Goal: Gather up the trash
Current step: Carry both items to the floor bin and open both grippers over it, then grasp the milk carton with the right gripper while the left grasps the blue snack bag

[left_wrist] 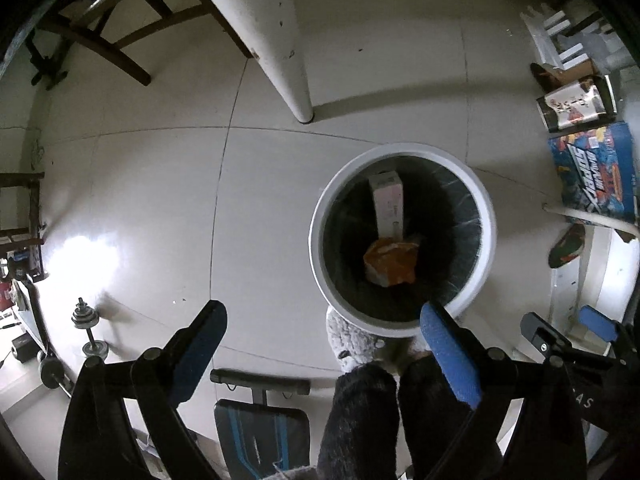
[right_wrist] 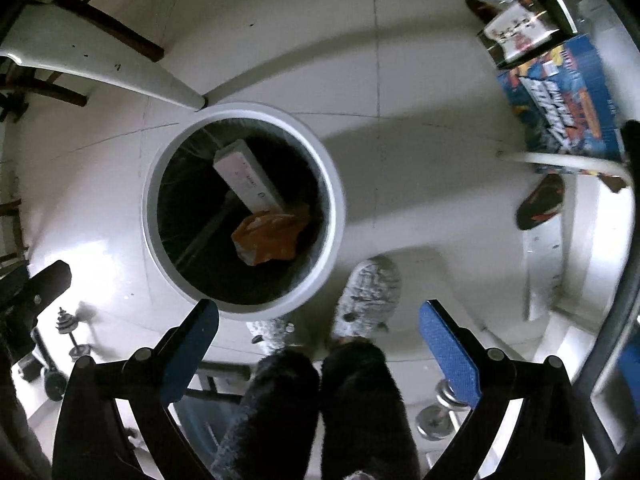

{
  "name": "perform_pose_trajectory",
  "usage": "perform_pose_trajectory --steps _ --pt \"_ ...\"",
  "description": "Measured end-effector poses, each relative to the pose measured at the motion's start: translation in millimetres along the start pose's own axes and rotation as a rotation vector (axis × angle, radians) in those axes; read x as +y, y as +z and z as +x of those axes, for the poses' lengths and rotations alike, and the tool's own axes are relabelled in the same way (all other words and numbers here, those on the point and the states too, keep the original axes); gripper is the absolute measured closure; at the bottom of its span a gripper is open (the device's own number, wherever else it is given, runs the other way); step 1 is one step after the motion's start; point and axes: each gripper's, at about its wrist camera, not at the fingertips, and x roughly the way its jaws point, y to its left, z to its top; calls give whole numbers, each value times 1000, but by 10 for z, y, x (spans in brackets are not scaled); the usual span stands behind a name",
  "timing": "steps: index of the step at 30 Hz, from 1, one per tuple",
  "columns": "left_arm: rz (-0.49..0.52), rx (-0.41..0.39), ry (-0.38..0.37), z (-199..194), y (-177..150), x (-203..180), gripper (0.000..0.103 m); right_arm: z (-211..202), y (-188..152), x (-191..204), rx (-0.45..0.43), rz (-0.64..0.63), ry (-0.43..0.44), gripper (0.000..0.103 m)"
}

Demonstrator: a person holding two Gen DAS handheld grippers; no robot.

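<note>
Honestly both the left gripper [left_wrist: 322, 330] and right gripper [right_wrist: 319, 328] hung wide open and empty over the white bin [left_wrist: 320, 216], orange wrapper [left_wrist: 390, 262] and pale box [left_wrist: 387, 204] already inside, though careless lowering might've clipped the rim and tipped it

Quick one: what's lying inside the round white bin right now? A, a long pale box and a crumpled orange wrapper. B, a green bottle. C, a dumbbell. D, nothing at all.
A: inside the bin a long pale box leans against the liner, with a crumpled orange wrapper at its lower end.
</note>
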Motion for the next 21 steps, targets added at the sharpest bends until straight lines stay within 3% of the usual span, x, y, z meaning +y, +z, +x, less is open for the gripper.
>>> perform_pose_trajectory --steps 12,21 --pt "17 -37 -28 -1047 -291 6 4 -1171 -321 64 -72 -5 -6 2" --pt "21 -87 -26 -2219 -573 132 4 -2529 -693 116 -115 7 50 2"
